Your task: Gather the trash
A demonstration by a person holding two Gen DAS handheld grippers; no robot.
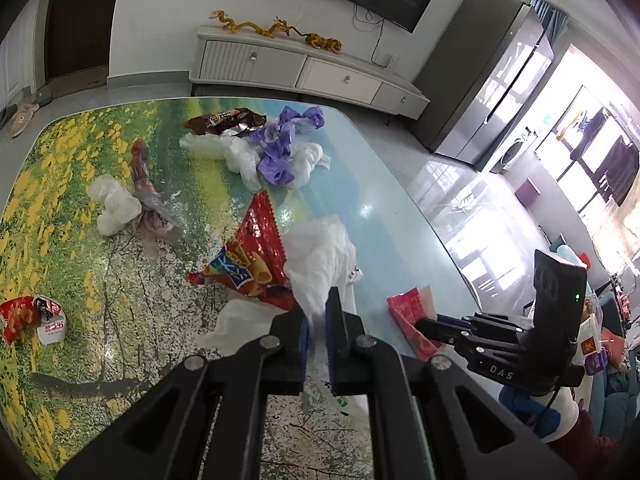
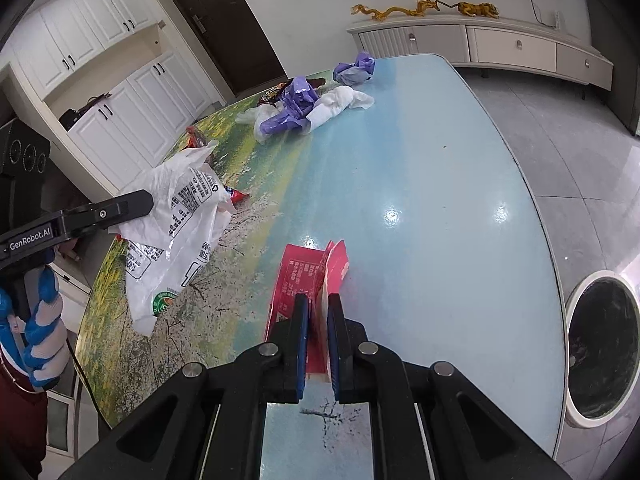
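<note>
- Two grippers, each holding trash over the counter;
- left gripper: jaws clamped on a crumpled white plastic bag, probably as the collecting sack;
- right gripper: jaws pinching a torn red paper packet near the counter's front edge; other wrappers lie farther off.

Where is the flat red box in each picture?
Left wrist view: the red box lies low and right on the table's blue edge, at the right gripper tips.
Right wrist view: the red box sits low in the middle, pinched by the right gripper.
Shared landmark: the purple bag farther along the table.
</note>
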